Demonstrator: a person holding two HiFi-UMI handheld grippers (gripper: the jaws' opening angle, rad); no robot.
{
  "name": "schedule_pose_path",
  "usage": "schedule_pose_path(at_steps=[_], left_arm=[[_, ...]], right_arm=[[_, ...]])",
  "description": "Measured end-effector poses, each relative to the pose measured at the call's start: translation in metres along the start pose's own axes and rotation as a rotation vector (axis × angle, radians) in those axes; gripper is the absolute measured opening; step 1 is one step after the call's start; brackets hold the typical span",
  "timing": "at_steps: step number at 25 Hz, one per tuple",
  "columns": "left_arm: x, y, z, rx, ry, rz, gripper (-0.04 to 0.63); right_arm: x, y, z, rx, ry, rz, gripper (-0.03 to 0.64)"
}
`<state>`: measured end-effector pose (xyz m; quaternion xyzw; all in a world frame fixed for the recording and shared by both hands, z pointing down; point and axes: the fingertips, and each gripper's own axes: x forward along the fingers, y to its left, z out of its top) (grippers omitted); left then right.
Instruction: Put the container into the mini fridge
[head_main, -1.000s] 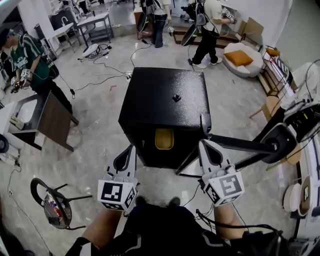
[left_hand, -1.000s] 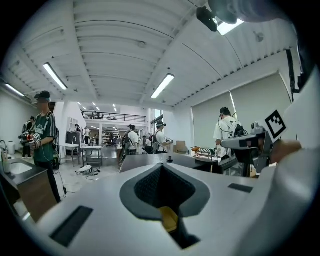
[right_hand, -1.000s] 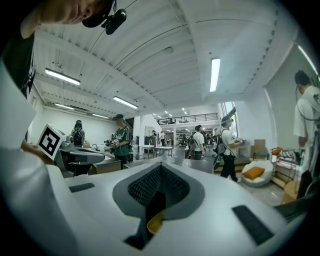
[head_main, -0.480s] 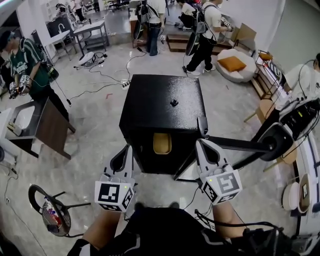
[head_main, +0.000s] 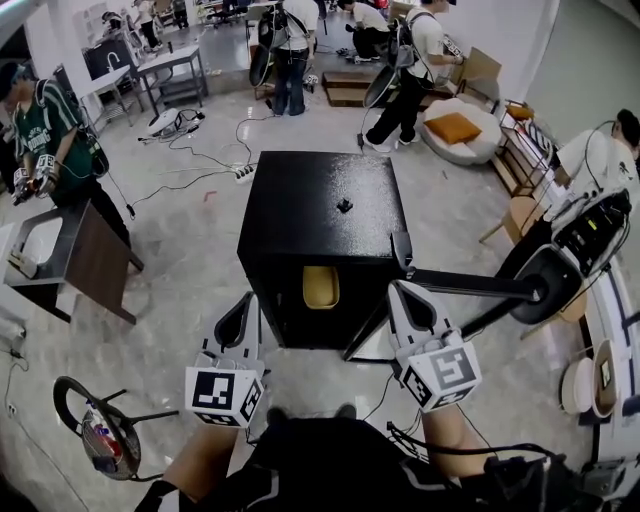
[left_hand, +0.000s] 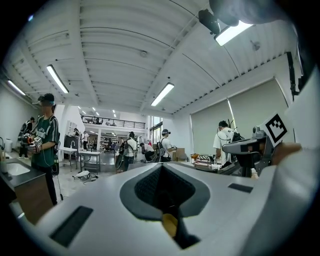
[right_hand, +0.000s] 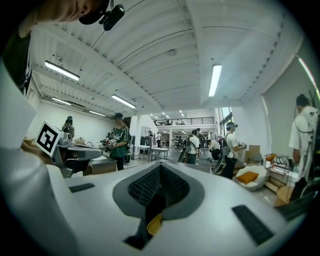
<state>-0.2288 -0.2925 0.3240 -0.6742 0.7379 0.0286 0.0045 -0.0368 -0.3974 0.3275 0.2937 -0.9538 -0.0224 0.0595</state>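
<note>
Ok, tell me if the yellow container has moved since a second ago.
No. The yellow container sits at the same spot inside the black mini fridge opening.

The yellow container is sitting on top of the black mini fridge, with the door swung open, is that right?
Not quite. The yellow container sits inside the black mini fridge, not on top of it. The door is swung open, as you said. The head view shows this.

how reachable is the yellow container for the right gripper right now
Probably yes: the fridge door stands open, nothing lies between the right gripper and the container, but its jaws are shut.
</note>
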Motion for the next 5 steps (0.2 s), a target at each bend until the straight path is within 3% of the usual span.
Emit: schedule_pose_path(at_steps=[5], left_arm=[[-0.0026, -0.0014, 0.0006, -0.01, 0.002, -0.018, 0.009]], right_arm=[[-0.0007, 0.0032, 0.0022, 0.003, 0.002, -0.01, 0.017]])
